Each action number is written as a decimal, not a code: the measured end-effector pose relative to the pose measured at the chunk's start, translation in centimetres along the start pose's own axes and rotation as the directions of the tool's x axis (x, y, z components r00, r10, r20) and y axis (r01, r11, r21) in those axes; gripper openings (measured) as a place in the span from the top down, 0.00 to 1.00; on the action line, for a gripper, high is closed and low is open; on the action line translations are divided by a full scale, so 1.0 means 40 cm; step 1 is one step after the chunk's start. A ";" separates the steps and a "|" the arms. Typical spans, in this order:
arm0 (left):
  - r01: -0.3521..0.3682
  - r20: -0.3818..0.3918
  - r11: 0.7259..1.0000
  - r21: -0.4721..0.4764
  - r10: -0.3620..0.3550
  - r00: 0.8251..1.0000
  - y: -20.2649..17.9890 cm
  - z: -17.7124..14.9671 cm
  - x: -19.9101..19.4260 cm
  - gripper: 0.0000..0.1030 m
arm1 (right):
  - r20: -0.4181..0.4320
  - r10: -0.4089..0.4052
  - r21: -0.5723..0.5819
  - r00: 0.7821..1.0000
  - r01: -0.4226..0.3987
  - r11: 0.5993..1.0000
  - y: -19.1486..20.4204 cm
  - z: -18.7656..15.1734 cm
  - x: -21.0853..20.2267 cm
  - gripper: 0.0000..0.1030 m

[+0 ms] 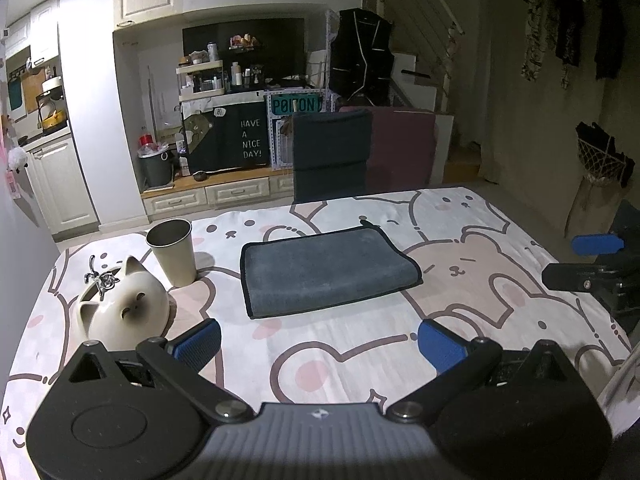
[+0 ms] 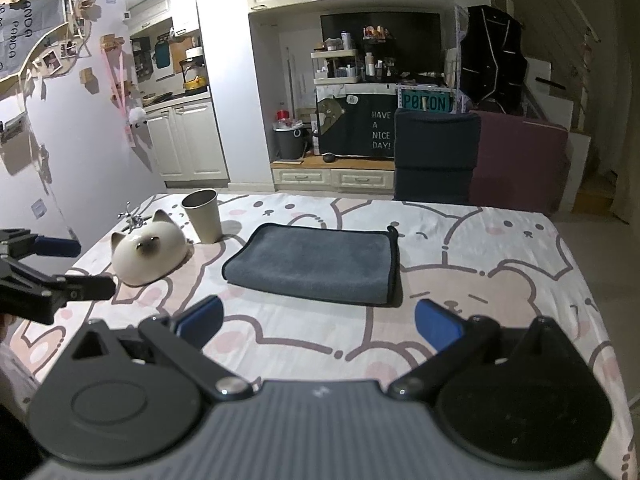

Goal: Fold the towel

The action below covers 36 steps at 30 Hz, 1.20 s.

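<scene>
A grey towel (image 1: 326, 270) with dark edging lies folded flat on the table's bear-print cloth (image 1: 360, 344); it also shows in the right wrist view (image 2: 316, 262). My left gripper (image 1: 318, 346) is open and empty, held above the cloth in front of the towel, apart from it. My right gripper (image 2: 318, 326) is open and empty, also in front of the towel. The right gripper shows at the right edge of the left wrist view (image 1: 592, 260). The left gripper shows at the left edge of the right wrist view (image 2: 60, 268).
A white cat-shaped ceramic bowl (image 1: 124, 308) and a beige cup (image 1: 174, 252) stand left of the towel. A dark chair back (image 1: 330, 154) stands behind the table's far edge. Cabinets and shelves line the wall beyond.
</scene>
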<state>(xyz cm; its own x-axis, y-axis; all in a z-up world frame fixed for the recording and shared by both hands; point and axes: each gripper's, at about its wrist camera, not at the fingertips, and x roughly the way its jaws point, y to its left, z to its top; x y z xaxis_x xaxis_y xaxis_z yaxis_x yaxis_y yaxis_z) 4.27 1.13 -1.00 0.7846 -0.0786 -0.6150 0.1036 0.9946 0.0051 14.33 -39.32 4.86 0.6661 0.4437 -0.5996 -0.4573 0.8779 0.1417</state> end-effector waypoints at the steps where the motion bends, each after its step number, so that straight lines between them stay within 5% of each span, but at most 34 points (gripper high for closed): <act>1: 0.000 0.000 1.000 0.001 0.000 1.000 0.000 -0.001 0.000 0.00 | 0.001 0.000 0.000 1.000 0.000 1.000 0.000 0.000 0.000 0.00; 36: -0.002 0.001 1.000 -0.002 0.002 1.000 0.005 -0.006 -0.006 0.00 | -0.002 0.020 -0.014 1.000 -0.020 1.000 0.013 -0.003 -0.003 0.00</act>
<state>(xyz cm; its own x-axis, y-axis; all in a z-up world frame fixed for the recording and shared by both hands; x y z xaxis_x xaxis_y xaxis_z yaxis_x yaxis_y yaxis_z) 3.94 1.36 -1.05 0.7851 -0.0767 -0.6146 0.1009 0.9949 0.0046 13.94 -38.92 4.93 0.6555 0.4606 -0.5985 -0.4784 0.8664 0.1429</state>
